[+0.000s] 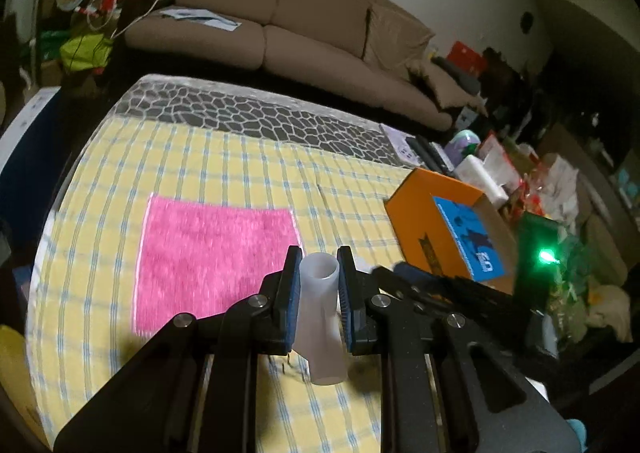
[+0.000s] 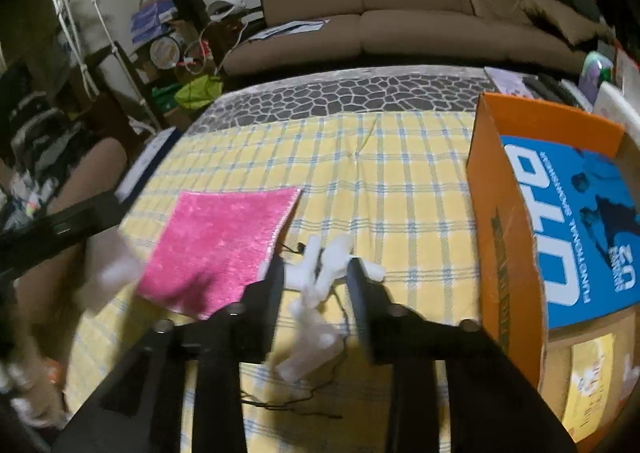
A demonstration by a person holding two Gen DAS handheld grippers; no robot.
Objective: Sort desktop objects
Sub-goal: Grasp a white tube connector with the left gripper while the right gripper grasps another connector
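Jaws of the left gripper [image 1: 319, 285] are clamped narrow on a translucent white tube [image 1: 320, 317], both blue pads pressed against its sides, holding it upright above the yellow checked cloth [image 1: 224, 169] that covers the counter. A pink towel [image 1: 208, 261] lies flat just beyond the tube, and an open orange box [image 1: 436, 221] stands to the right.

Jaws of the right gripper [image 2: 316, 277] stand fairly wide around a pile of small white plastic pieces [image 2: 316, 293] lying on the cloth, with a thin dark wire [image 2: 296, 405] trailing under them. Whether either jaw touches the pieces is hard to tell through the blur.

Risks, as I judge them: the smooth tube could slip or tilt if the squeeze loosens. The tangled pieces could snag the wire, or scatter if the right jaws close off-center.
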